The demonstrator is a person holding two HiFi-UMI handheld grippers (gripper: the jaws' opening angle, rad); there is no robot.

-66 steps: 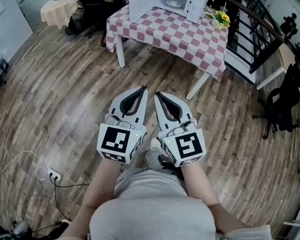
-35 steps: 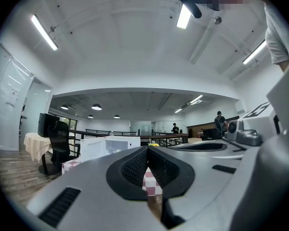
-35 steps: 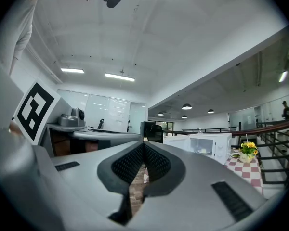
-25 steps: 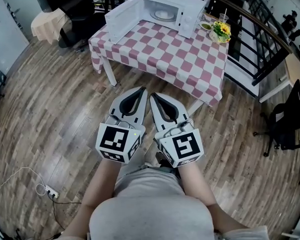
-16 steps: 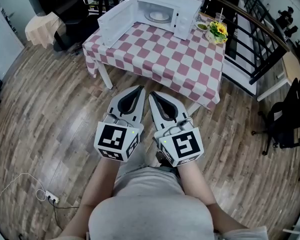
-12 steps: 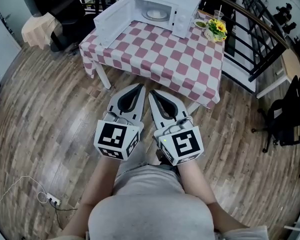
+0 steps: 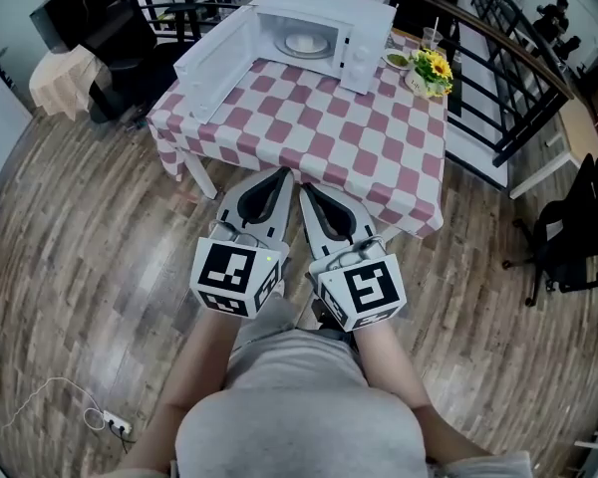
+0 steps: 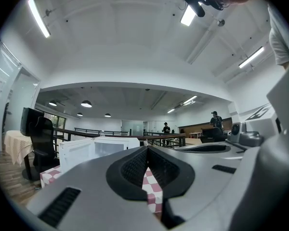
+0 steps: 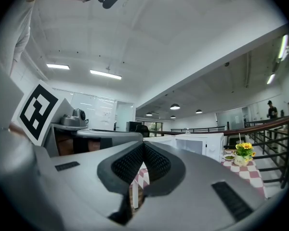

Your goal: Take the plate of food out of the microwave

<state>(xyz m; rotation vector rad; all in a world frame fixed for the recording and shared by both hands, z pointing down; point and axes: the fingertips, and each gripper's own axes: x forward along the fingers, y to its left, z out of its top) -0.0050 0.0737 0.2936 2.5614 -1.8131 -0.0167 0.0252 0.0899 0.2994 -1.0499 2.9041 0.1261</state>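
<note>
On table (image 7: 359, 137): one microwave (image 7: 364, 13), one plate (image 7: 306, 44) inside | left claw (image 7: 285, 172), right claw (image 7: 302, 186): clenched

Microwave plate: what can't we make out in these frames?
- Head view: the plate in the microwave is too small to tell the food on it.
- Left gripper view: the left tool covers the microwave's lower part; no plate seen.
- Right gripper view: microwave too small and dim to show the plate.
- Head view: dish by the flowers, contents too small.
</note>
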